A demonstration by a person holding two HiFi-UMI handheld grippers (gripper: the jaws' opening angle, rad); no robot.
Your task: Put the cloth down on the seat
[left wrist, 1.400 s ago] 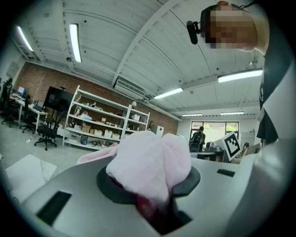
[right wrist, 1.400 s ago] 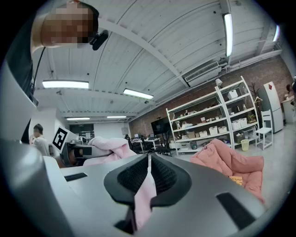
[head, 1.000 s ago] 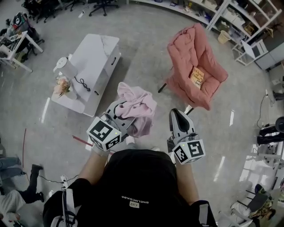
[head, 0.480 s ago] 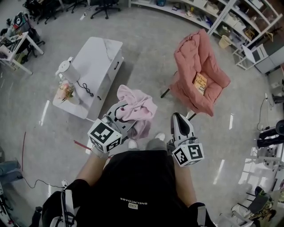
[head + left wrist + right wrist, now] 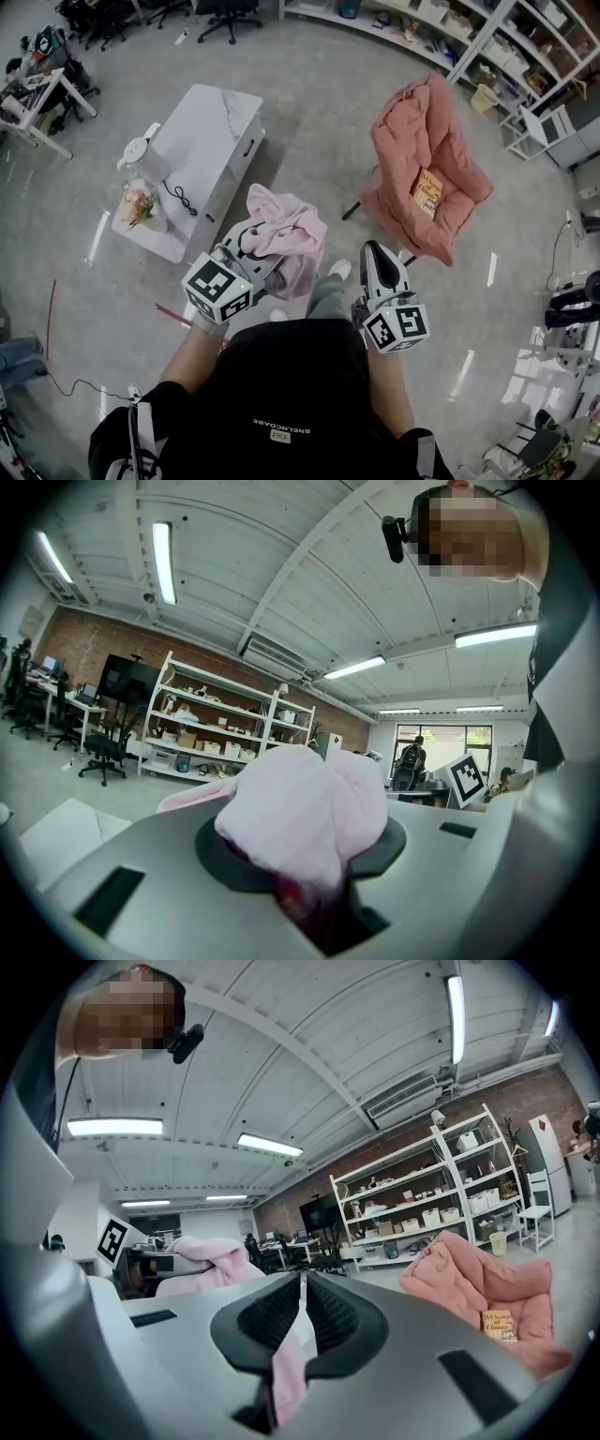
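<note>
The left tool (image 5: pixel 255 246) is clamping the bunched pink cloth (image 5: pixel 292 234) and holding it high, apparently to keep it off the floor. It is well apart from the seat (image 5: pixel 427 187). The right tool (image 5: pixel 302 1321) is pinching a thin pink strip (image 5: pixel 286 1372), jaws nearly together.

Left tongs (image 5: pixel 253 242), right tongs (image 5: pixel 374 251): both clamped.

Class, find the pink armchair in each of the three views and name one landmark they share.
Head view: pink armchair, upper right.
Left gripper view: not in it.
Right gripper view: lower right, beyond the jaws.
Shared landmark: the white shelving, seen in all three.
</note>
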